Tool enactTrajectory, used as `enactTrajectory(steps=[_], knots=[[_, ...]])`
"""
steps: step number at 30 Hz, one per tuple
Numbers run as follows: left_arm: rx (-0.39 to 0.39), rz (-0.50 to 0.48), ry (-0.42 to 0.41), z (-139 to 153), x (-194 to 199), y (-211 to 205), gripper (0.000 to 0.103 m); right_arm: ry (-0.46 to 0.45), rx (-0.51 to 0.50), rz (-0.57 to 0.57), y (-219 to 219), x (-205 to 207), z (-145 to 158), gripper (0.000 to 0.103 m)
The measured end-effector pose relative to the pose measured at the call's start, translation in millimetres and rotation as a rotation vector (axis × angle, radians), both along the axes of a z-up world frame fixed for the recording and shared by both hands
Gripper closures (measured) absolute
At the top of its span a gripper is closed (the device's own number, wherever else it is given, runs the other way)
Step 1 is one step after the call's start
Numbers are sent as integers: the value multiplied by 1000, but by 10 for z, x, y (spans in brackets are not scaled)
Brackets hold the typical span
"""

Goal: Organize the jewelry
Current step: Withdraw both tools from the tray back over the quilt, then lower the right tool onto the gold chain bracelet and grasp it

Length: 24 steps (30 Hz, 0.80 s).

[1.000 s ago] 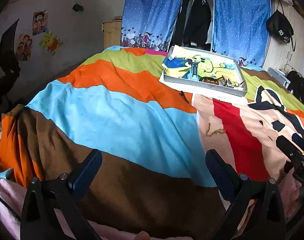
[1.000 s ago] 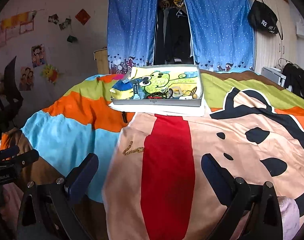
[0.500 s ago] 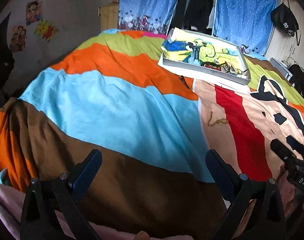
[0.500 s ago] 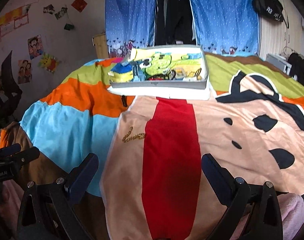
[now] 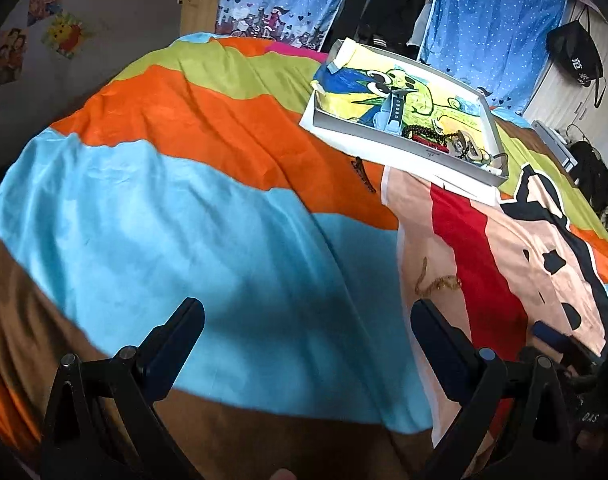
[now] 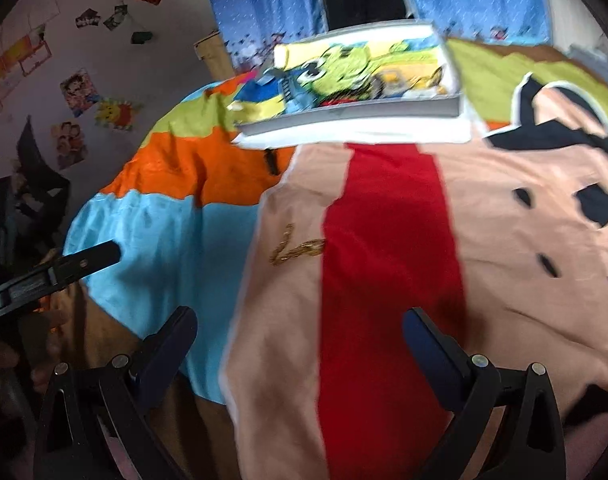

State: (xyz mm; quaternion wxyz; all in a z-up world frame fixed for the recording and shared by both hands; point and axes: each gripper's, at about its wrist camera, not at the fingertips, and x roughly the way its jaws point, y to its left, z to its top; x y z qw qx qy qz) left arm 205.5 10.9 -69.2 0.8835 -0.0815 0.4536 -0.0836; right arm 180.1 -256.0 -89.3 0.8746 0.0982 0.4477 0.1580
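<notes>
The left gripper (image 5: 307, 322) hangs over the light-blue band of the bedspread (image 5: 207, 216) with its jaws spread wide and nothing between them; the right gripper (image 6: 299, 330) is likewise wide apart and empty, above the red stripe of the same cover. The gold chain (image 5: 436, 282) lies loose on the peach panel of the fabric, just left of the red stripe, ahead of both grippers and touching neither; in the right wrist view the gold chain (image 6: 293, 246) shows as a squiggle whose long axis runs roughly across the picture, its left end curling up toward the far side of the bed, its right end reaching the edge of the red. A dark hair clip (image 5: 363, 174) rests on the orange band, its long axis pointing toward the tray and slightly slanted, near the tray's front left corner. The grey tray (image 5: 388, 146) sits on a white sheet at the far side of the bed, holding a blue watch (image 5: 394, 114) and a tangle of beads (image 5: 428, 136) gathered toward its front right; the right wrist view is motion-blurred
</notes>
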Motion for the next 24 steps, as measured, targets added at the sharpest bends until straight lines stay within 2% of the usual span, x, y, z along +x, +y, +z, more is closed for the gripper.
enactTrajectory(steps=[2,5,7,12,18,24], knots=[[-16,-19,-11,6,94,9,2,16,23,29,24,62,-37,5],[-40,-41,-32,14,216,6,2,42,32,82,121,156,-108,18],[-52,-55,-49,11,308,0,2,56,28,108,192,223,-164,34],[-80,-64,-65,-72,509,8,2,53,-43,130,330,394,-296,49],[-83,-91,-96,-158,732,-49,2,47,-128,92,414,494,-470,52],[-87,-145,-138,-255,1023,-176,2,-17,-180,66,520,523,-570,51]])
